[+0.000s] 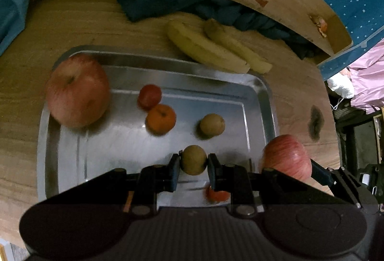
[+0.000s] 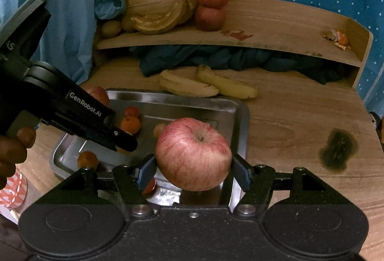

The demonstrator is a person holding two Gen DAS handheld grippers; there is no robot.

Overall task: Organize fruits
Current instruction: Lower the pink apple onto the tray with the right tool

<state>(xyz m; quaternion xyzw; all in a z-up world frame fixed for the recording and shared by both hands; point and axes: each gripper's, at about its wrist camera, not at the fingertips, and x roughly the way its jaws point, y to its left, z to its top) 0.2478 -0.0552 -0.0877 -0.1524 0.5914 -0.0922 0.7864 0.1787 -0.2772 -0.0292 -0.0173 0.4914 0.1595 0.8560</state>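
My left gripper (image 1: pixel 193 162) is shut on a small brown kiwi (image 1: pixel 193 159), held just above the metal tray (image 1: pixel 261 93). In the tray lie a big red apple (image 1: pixel 78 90), a small red fruit (image 1: pixel 149 96), an orange (image 1: pixel 160 119), a second kiwi (image 1: pixel 212 125) and a reddish fruit (image 1: pixel 217 194) under my fingers. My right gripper (image 2: pixel 194 168) is shut on a striped red apple (image 2: pixel 193 153) over the tray's near right corner (image 2: pixel 241 114); that apple also shows in the left wrist view (image 1: pixel 286 156).
Two bananas (image 2: pixel 206 87) lie on the wooden table beyond the tray. A raised wooden shelf (image 2: pixel 276 30) holds a banana bunch (image 2: pixel 163 18), two stacked apples (image 2: pixel 210 5) and kiwis (image 2: pixel 111 28). Dark blue cloth (image 2: pixel 228 58) is stuffed under it. A hand (image 2: pixel 12 153) holds the left gripper.
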